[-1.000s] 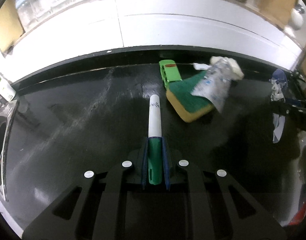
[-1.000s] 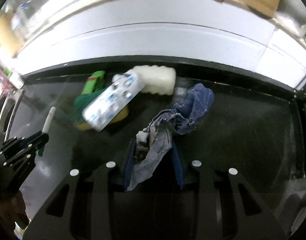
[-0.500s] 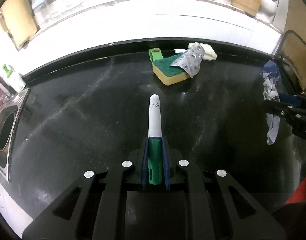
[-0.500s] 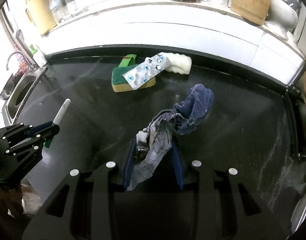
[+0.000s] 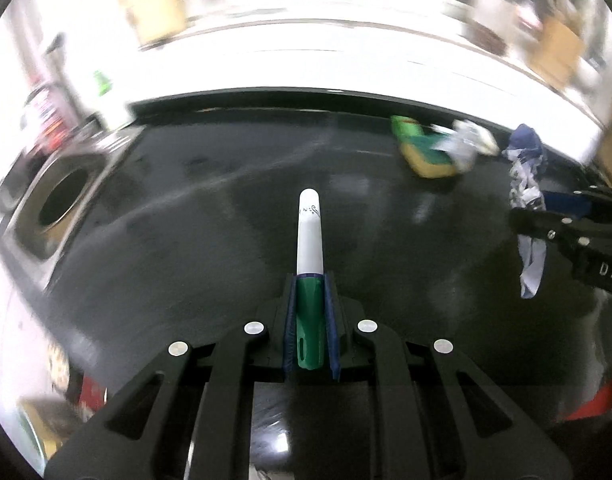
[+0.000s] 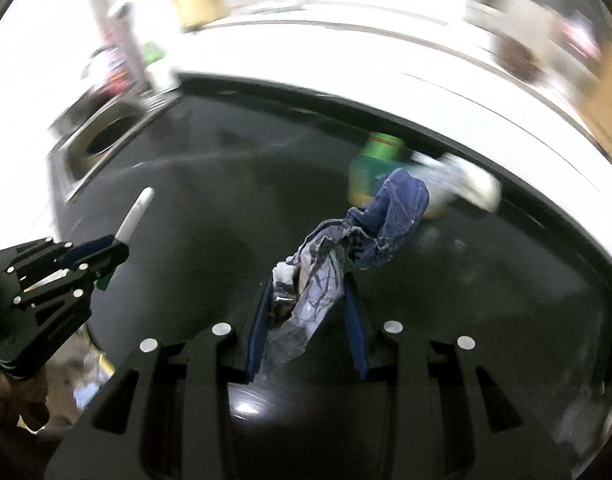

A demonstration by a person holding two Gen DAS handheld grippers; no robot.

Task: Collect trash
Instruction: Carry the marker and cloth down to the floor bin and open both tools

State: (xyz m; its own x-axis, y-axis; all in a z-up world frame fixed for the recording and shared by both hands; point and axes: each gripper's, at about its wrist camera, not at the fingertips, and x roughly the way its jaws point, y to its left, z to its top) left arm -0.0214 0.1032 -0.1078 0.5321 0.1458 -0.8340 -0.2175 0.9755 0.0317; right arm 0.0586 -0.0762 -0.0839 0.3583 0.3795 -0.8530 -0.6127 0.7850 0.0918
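My left gripper is shut on a white marker with a green cap, held above the black countertop. The marker also shows at the left of the right wrist view, with the left gripper behind it. My right gripper is shut on a crumpled blue and white wrapper, held above the counter. The wrapper also shows at the right of the left wrist view, with the right gripper around it. A green and yellow sponge, a blister pack and a white foam piece lie at the back of the counter.
A steel sink with a round hole is set into the counter's left end, also in the right wrist view. A white tiled wall runs behind the counter. Blurred jars and boxes stand on the ledge above it.
Both grippers have pulled back and swung left with their loads. The sink now shows larger and the sponge pile has shifted right and farther away. Both views are blurred by motion.
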